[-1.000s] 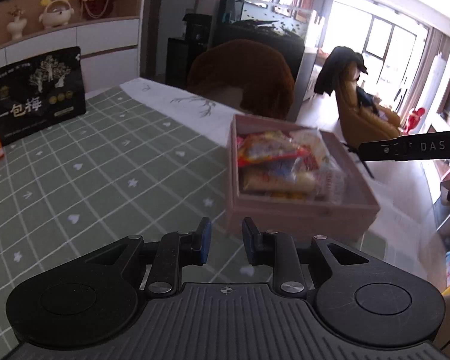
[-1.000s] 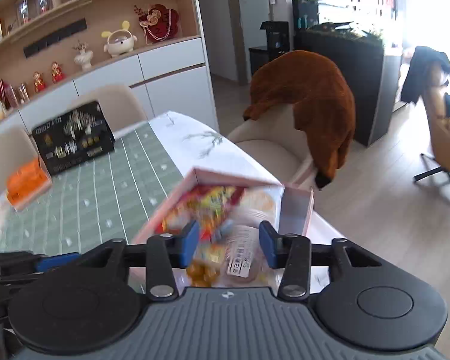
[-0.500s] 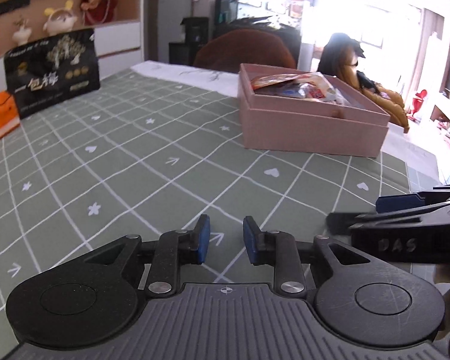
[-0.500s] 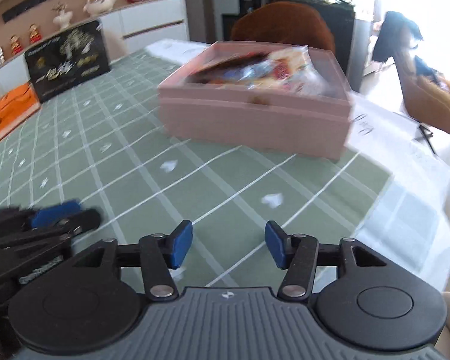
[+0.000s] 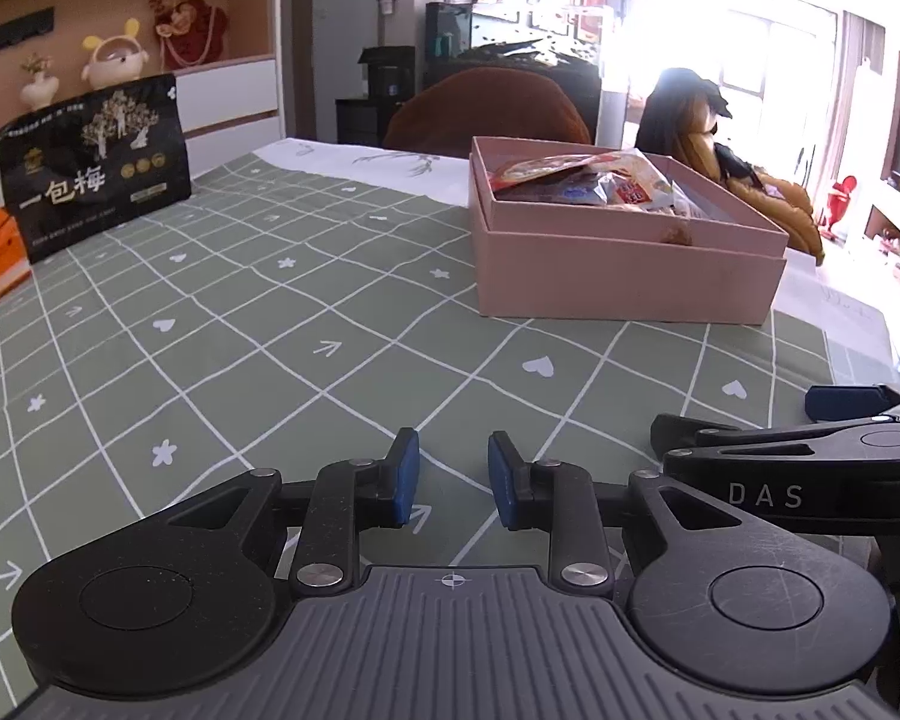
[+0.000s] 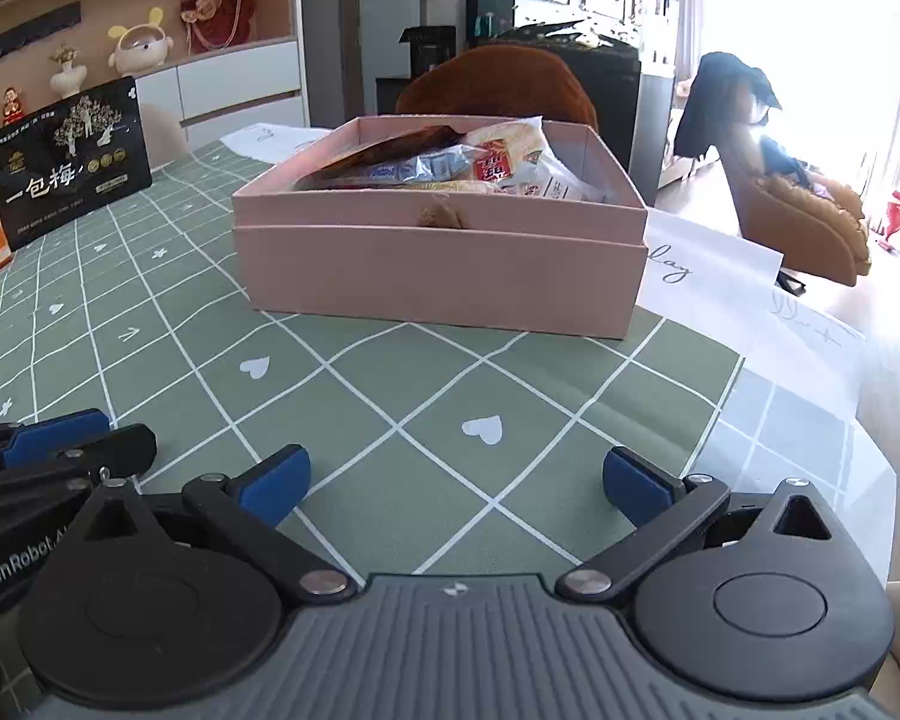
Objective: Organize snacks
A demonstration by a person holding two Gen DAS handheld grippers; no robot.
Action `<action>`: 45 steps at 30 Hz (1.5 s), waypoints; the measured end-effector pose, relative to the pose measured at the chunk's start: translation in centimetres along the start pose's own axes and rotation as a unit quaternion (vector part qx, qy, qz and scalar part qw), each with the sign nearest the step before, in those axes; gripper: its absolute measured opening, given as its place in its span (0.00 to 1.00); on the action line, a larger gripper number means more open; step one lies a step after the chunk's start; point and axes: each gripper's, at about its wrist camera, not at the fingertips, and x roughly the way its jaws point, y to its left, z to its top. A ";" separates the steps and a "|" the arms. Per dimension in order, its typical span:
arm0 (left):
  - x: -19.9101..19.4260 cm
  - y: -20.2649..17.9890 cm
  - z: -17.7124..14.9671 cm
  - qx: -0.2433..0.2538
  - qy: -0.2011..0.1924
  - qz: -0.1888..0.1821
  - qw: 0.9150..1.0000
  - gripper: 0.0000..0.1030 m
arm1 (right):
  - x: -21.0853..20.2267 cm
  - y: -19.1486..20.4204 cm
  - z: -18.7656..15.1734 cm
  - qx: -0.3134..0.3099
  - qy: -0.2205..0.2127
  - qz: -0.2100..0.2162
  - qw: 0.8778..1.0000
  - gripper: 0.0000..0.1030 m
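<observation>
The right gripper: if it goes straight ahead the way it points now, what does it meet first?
Probably the green checked tablecloth, since the right gripper, jaws opening and empty, points down at it. The pink box of snacks lies beyond; depth is unclear.

Open pink box (image 6: 438, 276) on the table, holding wrapped snacks (image 6: 480, 171).

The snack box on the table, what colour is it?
Pale pink box, seen best in the right wrist view.

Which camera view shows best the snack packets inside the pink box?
The right wrist view: the snack packets face it, several wrappers readable above the pink box wall. In the left wrist view the snack packets sit farther off, seen more from the side, partly hidden by the wall.
</observation>
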 end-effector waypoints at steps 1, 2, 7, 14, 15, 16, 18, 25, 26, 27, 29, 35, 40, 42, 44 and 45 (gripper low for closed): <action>0.0 0.0 0.0 0.001 0.000 0.000 1.000 0.29 | 0.1 0.0 0.0 0.001 -0.001 0.000 1.000 1.00; 0.0 0.1 0.0 0.000 0.000 -0.001 1.000 0.29 | 0.0 0.0 0.0 0.001 -0.001 0.000 1.000 1.00; 0.0 0.3 0.0 -0.006 -0.001 -0.005 1.000 0.29 | -0.1 0.0 0.0 0.001 -0.002 0.000 1.000 1.00; 0.0 0.3 0.0 -0.005 -0.001 -0.004 1.000 0.29 | -0.2 0.0 0.0 0.001 -0.002 0.000 1.000 1.00; 0.0 0.3 0.0 -0.004 -0.001 -0.004 1.000 0.29 | -0.3 0.0 0.0 0.002 -0.002 0.000 1.000 1.00; 0.0 0.3 -0.1 -0.004 -0.001 -0.004 1.000 0.29 | -0.2 0.0 0.0 0.002 -0.002 0.000 1.000 1.00; 0.0 0.3 0.0 -0.002 0.000 -0.003 1.000 0.29 | -0.2 0.0 0.0 0.002 -0.002 0.000 1.000 1.00; 0.0 0.3 0.0 -0.002 0.000 -0.003 1.000 0.29 | -0.2 0.0 0.0 0.002 -0.002 0.000 1.000 1.00; 0.0 0.3 0.0 -0.002 0.000 -0.003 1.000 0.29 | -0.2 0.0 0.0 0.002 -0.002 0.000 1.000 1.00; 0.0 0.3 0.0 -0.002 0.000 -0.003 1.000 0.29 | -0.2 0.1 0.0 0.002 -0.002 0.000 1.000 1.00; 0.0 0.3 0.0 -0.002 0.000 -0.004 1.000 0.29 | -0.2 0.1 0.0 0.002 -0.002 0.000 1.000 1.00; 0.0 0.3 0.0 -0.002 0.000 -0.004 1.000 0.29 | -0.2 0.1 0.0 0.002 -0.002 0.000 1.000 1.00; 0.0 0.3 0.0 -0.002 0.000 -0.003 1.000 0.29 | -0.2 0.1 0.0 0.002 -0.002 0.000 1.000 1.00; 0.0 0.3 0.0 -0.002 0.000 -0.003 1.000 0.29 | -0.2 0.1 0.0 0.002 -0.002 0.000 1.000 1.00; 0.0 0.3 0.0 -0.002 0.000 -0.003 1.000 0.29 | -0.2 0.1 0.0 0.002 -0.002 0.000 1.000 1.00; 0.0 0.3 0.0 -0.002 0.000 -0.003 1.000 0.29 | -0.2 0.1 0.0 0.002 -0.002 0.000 1.000 1.00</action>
